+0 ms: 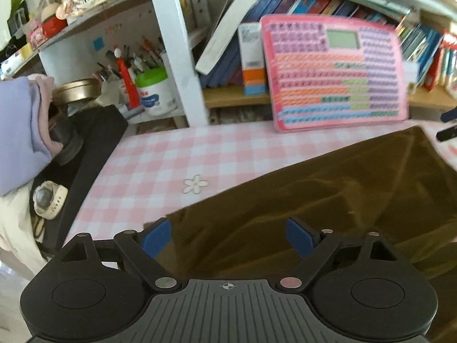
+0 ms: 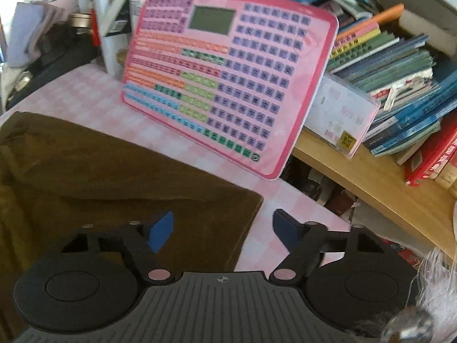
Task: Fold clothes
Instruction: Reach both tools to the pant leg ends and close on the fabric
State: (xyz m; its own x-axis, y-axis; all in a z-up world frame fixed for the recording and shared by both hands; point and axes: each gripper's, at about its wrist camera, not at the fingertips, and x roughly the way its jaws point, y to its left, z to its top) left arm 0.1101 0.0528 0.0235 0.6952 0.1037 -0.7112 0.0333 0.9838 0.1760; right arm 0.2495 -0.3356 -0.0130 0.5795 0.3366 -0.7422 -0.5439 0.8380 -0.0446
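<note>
Both claws are held wide apart with nothing gripped. The left claw (image 1: 228, 235) is poised over the near-left edge of the brown garment (image 1: 328, 200), the right claw (image 2: 222, 231) over its right corner. The garment is spread, rumpled, on the pink-checked surface (image 1: 160, 165). A grasp seems to be in hand; next, both edges must be pinched and lifted together. Beyond the garment's left side, a white tub (image 1: 155, 91) is seen beside a cluster of pens (image 1: 134, 57).
</note>
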